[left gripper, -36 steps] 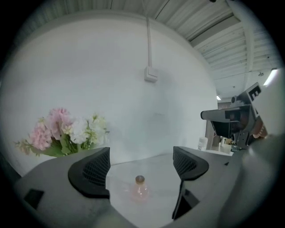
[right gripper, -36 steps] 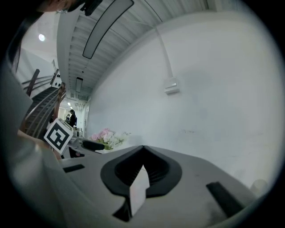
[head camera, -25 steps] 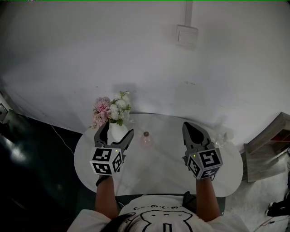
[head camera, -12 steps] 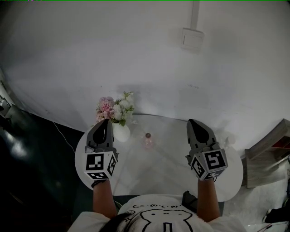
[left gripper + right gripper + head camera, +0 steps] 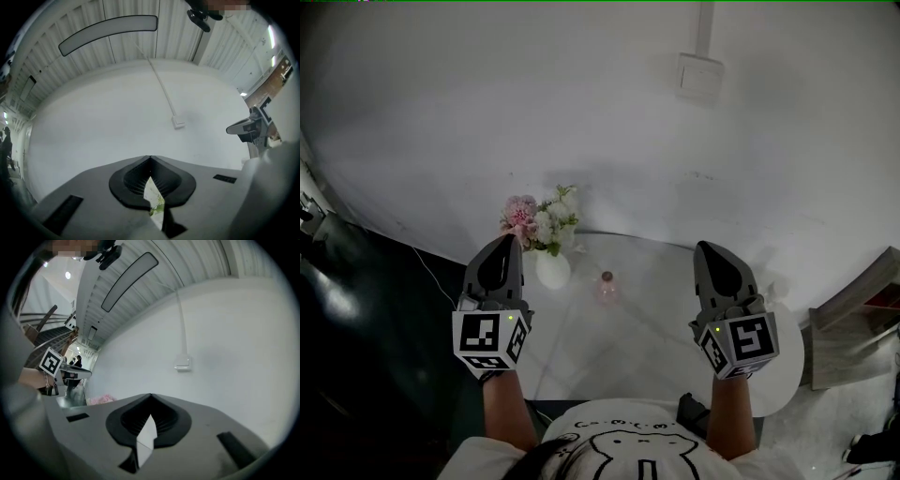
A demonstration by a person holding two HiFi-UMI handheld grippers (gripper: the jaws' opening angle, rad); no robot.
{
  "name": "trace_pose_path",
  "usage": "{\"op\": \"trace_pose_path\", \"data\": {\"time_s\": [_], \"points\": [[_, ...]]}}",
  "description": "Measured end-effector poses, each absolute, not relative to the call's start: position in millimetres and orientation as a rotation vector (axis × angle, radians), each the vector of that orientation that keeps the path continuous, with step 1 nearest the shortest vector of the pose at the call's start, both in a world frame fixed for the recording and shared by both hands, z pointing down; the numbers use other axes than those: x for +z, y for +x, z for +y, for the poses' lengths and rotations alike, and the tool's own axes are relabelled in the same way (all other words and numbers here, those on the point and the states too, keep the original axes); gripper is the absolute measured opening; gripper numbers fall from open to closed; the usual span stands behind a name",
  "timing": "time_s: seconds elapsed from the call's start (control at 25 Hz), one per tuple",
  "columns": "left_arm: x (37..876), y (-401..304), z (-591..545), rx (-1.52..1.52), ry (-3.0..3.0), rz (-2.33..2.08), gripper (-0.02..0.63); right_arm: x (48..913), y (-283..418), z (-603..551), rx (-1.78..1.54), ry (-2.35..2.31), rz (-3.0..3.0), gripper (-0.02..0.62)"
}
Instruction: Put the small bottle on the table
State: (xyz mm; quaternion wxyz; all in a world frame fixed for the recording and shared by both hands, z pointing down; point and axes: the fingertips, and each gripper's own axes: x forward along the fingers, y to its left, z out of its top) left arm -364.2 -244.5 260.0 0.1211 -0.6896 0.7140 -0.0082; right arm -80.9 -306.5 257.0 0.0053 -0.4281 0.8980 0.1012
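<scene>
The small pink bottle (image 5: 606, 286) stands upright on the round white table (image 5: 628, 349), between my two grippers and touched by neither. My left gripper (image 5: 503, 246) is held over the table's left edge, to the left of the bottle, with its jaws shut on nothing. My right gripper (image 5: 711, 251) hovers over the right side of the table, also shut and empty. In the left gripper view the closed jaws (image 5: 150, 160) point at the bare white wall. The right gripper view shows its closed jaws (image 5: 151, 397) aimed at the same wall. The bottle is hidden in both gripper views.
A white vase (image 5: 551, 269) of pink and white flowers (image 5: 538, 221) stands on the table just left of the bottle, close to my left gripper. A switch box (image 5: 700, 75) hangs on the wall. A wooden shelf (image 5: 861, 292) is at the right, dark floor at the left.
My left gripper has shut its jaws and moved left, away from the vase to the table's edge. The right gripper has shifted slightly right. The bottle has stayed put.
</scene>
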Motion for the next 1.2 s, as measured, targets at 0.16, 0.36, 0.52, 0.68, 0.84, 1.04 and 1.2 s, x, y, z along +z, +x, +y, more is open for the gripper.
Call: {"op": "trace_pose_path", "data": {"time_s": [0.16, 0.36, 0.52, 0.68, 0.84, 1.04, 1.2], "points": [[250.3, -364.7, -241.7, -0.032, -1.992, 2.084, 0.005, 244.6, -78.9, -306.1, 0.321, -1.332, 2.792, -0.008], [237.1, -361.3, -240.6, -0.026, -1.973, 2.063, 0.005, 230.8, -79.8, -302.9, 0.307, -1.295, 2.762, -0.008], [224.6, -356.2, -241.7, -0.019, -1.96, 2.037, 0.005, 222.6, -80.8, -301.8, 0.333, -1.299, 2.755, -0.008], [219.0, -353.3, -240.9, -0.008, -1.955, 2.029, 0.005, 218.6, -82.6, -298.4, 0.35, -1.295, 2.758, -0.008], [220.0, -352.7, -240.5, -0.01, -1.956, 2.028, 0.005, 218.7, -84.3, -295.9, 0.358, -1.295, 2.763, -0.008], [222.3, -355.8, -238.3, 0.002, -1.957, 2.036, 0.005, 218.7, -83.9, -292.8, 0.367, -1.298, 2.769, -0.008], [220.7, -353.9, -237.6, -0.004, -1.962, 2.024, 0.005, 218.0, -84.0, -291.3, 0.37, -1.302, 2.774, -0.008]]}}
